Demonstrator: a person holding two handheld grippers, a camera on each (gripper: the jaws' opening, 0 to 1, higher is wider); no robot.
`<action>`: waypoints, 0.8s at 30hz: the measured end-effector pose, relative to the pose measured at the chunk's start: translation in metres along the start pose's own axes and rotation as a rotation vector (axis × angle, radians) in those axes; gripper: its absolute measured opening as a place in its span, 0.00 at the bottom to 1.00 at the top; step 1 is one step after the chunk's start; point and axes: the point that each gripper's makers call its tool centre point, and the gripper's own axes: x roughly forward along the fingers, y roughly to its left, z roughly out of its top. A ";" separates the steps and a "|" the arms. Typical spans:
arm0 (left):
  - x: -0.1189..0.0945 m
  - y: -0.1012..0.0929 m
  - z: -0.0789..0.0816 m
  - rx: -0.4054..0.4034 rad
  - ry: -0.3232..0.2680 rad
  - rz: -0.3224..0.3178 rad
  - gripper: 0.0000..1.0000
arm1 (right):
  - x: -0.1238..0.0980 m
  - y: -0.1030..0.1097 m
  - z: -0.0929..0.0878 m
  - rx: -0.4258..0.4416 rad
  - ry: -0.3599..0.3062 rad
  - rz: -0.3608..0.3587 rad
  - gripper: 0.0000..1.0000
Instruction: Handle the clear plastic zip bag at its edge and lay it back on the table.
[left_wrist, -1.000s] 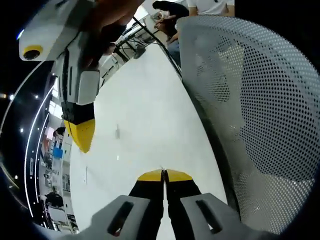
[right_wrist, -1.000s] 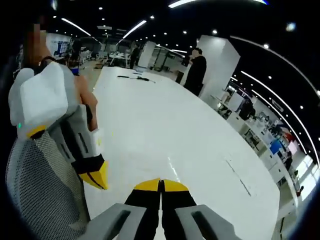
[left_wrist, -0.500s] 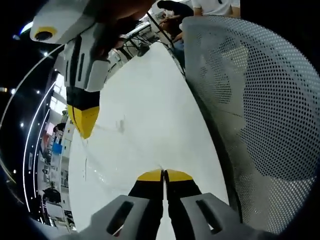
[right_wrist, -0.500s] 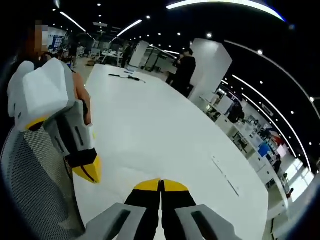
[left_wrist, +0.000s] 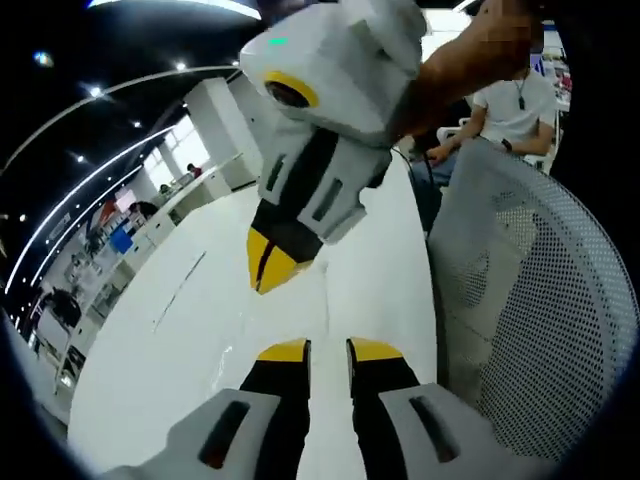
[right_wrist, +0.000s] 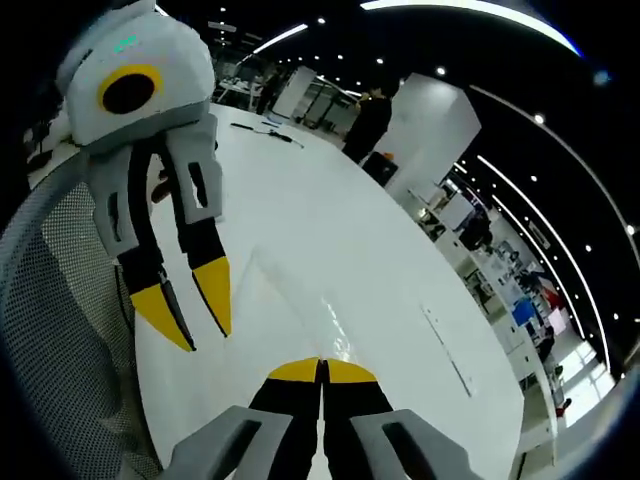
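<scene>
Through the left gripper view I saw my left gripper with its yellow-tipped jaws standing apart, a clear gap between them and nothing in that gap, poised over the white table. The right gripper came in from above, pointing down at the tabletop just beyond my left jaws, and its tips looked closed. A white mesh chair stood at the table's edge to the right, and behind it sat a person in a white shirt. In the right gripper view my right gripper's own jaws were pressed together; whether any thin film was caught between them, I could not tell. The clear plastic zip bag was hard to see: I made out only a faint outline and a few glints lying flat on the table, just ahead of the right gripper's tips and beside the spread tips of the left gripper. Farther down the table lay some small dark objects, and a person in dark clothes stood at its far side.
</scene>
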 end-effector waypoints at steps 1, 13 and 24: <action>-0.001 0.000 0.000 -0.015 -0.001 -0.002 0.17 | 0.002 0.001 -0.001 -0.006 0.001 0.003 0.00; -0.046 0.032 0.005 -0.303 -0.112 0.127 0.29 | 0.016 0.016 -0.006 -0.068 0.022 0.037 0.00; -0.072 0.050 -0.028 -0.367 -0.097 0.268 0.40 | 0.039 0.032 -0.019 -0.117 0.031 0.079 0.00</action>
